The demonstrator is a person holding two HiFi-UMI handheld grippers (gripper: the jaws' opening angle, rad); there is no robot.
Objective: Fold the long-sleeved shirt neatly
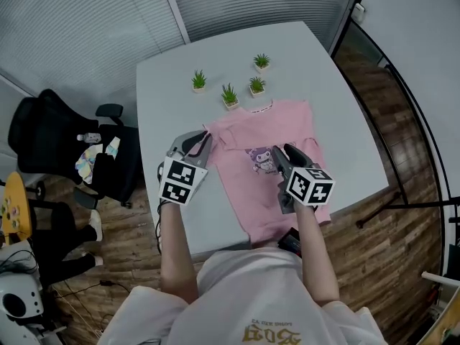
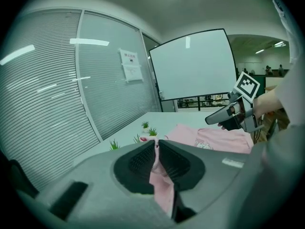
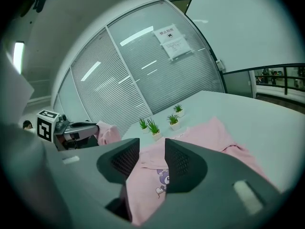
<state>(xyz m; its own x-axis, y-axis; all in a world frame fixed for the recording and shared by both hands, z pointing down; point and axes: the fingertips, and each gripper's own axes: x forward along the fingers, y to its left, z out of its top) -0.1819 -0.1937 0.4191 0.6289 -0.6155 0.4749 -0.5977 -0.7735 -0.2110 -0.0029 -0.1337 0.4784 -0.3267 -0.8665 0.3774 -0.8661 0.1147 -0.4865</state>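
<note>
The pink long-sleeved shirt [image 1: 277, 139] lies flat on the white table [image 1: 183, 214], collar toward the far side and a cartoon print on its chest. My left gripper [image 1: 203, 139] is at the shirt's left edge, shut on a fold of pink sleeve cloth [image 2: 162, 194] that hangs between its pads. In the right gripper view the left gripper [image 3: 94, 127] carries a bunch of pink cloth [image 3: 107, 133] at its tips. My right gripper [image 1: 284, 152] hovers over the chest print, its jaws apart [image 3: 152, 151]; the shirt [image 3: 209, 137] shows through the gap, unpinched.
Several small potted plants [image 1: 228, 94] stand just beyond the collar. A black office chair [image 1: 65, 149] with items on it sits left of the table. A whiteboard [image 2: 195, 63] stands past the far end. Blinds cover the glass walls.
</note>
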